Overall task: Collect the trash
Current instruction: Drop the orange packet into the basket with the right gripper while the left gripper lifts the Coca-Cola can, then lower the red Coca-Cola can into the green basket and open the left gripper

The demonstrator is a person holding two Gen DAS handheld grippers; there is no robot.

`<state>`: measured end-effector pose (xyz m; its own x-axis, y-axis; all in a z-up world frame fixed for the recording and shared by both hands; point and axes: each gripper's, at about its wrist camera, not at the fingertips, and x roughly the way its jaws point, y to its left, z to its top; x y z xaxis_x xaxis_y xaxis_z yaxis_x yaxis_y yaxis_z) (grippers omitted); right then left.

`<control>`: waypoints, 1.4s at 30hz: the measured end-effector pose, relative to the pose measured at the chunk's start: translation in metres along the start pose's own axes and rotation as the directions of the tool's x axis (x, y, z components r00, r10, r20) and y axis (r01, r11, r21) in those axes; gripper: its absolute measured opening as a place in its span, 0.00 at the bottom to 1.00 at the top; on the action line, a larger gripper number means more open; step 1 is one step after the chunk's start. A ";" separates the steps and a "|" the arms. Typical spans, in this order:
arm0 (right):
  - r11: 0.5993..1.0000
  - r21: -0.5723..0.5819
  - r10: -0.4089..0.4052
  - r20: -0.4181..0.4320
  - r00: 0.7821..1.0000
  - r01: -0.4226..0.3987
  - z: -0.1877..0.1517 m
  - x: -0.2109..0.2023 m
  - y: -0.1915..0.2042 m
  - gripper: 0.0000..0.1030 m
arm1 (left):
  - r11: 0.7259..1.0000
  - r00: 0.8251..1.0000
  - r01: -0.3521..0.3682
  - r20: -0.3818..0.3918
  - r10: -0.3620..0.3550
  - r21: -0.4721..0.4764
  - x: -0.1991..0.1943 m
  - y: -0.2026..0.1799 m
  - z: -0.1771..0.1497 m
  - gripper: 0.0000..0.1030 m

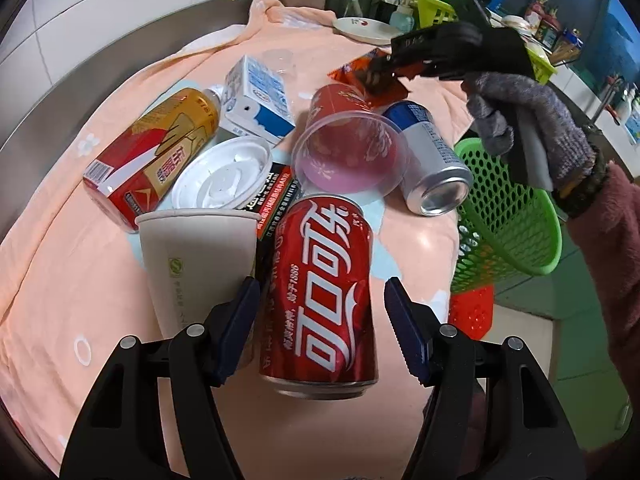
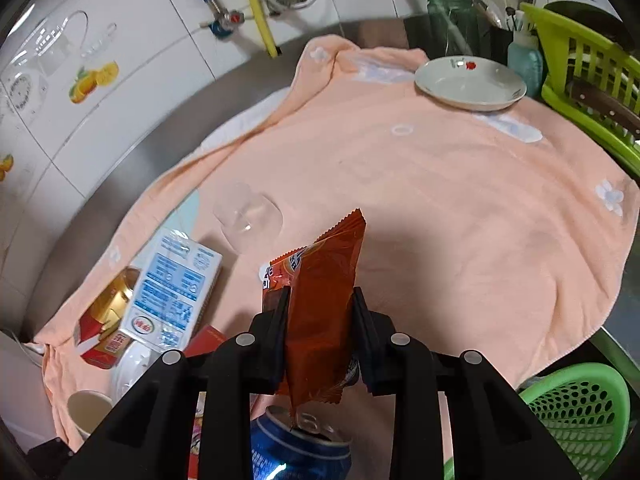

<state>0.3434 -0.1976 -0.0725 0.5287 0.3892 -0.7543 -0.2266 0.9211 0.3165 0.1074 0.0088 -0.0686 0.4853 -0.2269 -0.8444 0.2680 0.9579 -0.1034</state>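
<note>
Right gripper (image 2: 320, 312) was clamped on one orange snack wrapper (image 2: 320, 300), holding it up over the peach towel (image 2: 460, 208), while the left gripper (image 1: 320, 320) hung open around a red cola can (image 1: 320, 292) without touching it. Trash count on the towel: one green mesh basket (image 1: 516, 216) off the edge, one tea bottle (image 1: 156, 152), one milk carton (image 1: 256, 100), two cans counting the blue one (image 1: 432, 156), three cups (paper (image 1: 196, 256), pink-bottomed (image 1: 348, 156), small clear (image 2: 248, 216)) and one white lid (image 1: 224, 172). The paper cup crowded the left finger.
</note>
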 end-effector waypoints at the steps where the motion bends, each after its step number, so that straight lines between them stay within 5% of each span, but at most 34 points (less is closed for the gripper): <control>1: 1.000 0.000 0.006 0.011 1.000 -0.006 0.000 -0.006 0.000 0.27 | 1.000 1.000 0.001 -0.002 -0.001 0.003 0.001 -0.001 0.000 0.63; 14: 1.000 0.029 0.004 0.120 0.993 -0.007 -0.020 -0.082 -0.029 0.27 | 1.000 0.998 -0.027 -0.054 0.028 0.016 0.022 -0.003 0.007 0.63; 21: 0.994 0.037 -0.104 0.139 0.985 0.100 -0.059 -0.123 -0.064 0.27 | 0.998 0.998 -0.041 -0.043 0.043 0.041 0.021 -0.010 0.007 0.58; 27: 0.969 0.053 -0.246 0.088 0.965 0.242 -0.110 -0.132 -0.105 0.27 | 0.999 0.999 -0.025 -0.028 0.026 0.035 0.017 -0.015 0.006 0.57; 33: 0.955 0.108 -0.280 0.003 0.960 0.278 -0.147 -0.115 -0.145 0.28 | 0.999 1.000 -0.010 0.011 0.009 0.050 -0.002 -0.022 0.004 0.57; 35: 0.948 0.123 -0.293 -0.021 0.956 0.293 -0.156 -0.109 -0.152 0.32 | 0.998 1.000 -0.006 0.022 0.005 0.058 -0.009 -0.025 0.003 0.57; 37: 0.947 0.130 -0.292 -0.035 0.956 0.294 -0.162 -0.106 -0.159 0.50 | 0.997 0.999 0.005 0.035 -0.008 0.071 -0.018 -0.030 0.004 0.57; 42: 0.938 0.145 -0.315 -0.021 0.949 0.314 -0.170 -0.112 -0.163 0.59 | 0.994 0.996 0.055 0.063 -0.061 0.094 -0.031 -0.044 0.013 0.57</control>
<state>0.1823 -0.3925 -0.1370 0.5558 0.0794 -0.8275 0.0720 0.9871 0.1431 0.0915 -0.0287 -0.0304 0.5198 -0.2955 -0.8016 0.3710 0.9233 -0.0998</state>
